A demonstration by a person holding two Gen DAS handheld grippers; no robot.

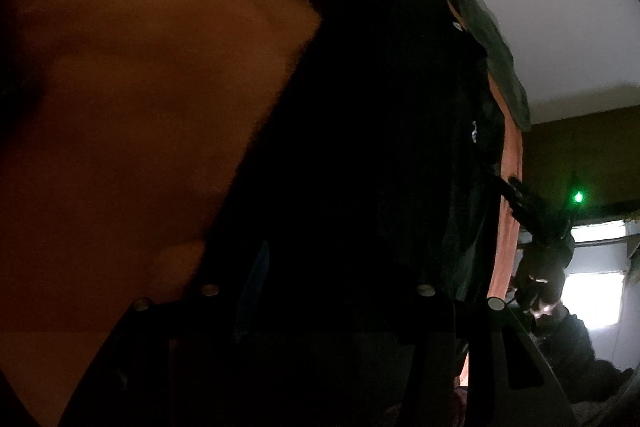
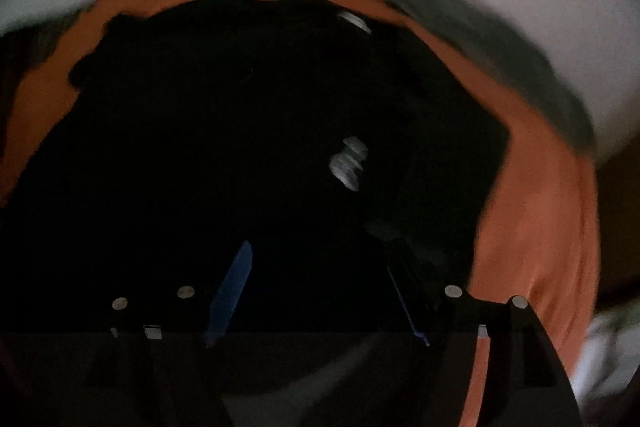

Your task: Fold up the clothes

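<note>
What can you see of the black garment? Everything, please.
The black garment is dark, soft-looking fabric spread mostly flat on the orange sheet, outline lumpy and uneven. A small white print sits near its middle, another pale mark at the far edge. Folds are lost in the dim light. The right tool stands open above it.

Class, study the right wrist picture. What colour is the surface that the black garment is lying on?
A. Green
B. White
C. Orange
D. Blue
C: the black garment with its pale printed mark is bordered above and to the right by an orange cover, and the left wrist picture shows the same orange beside the dark cloth.
</note>
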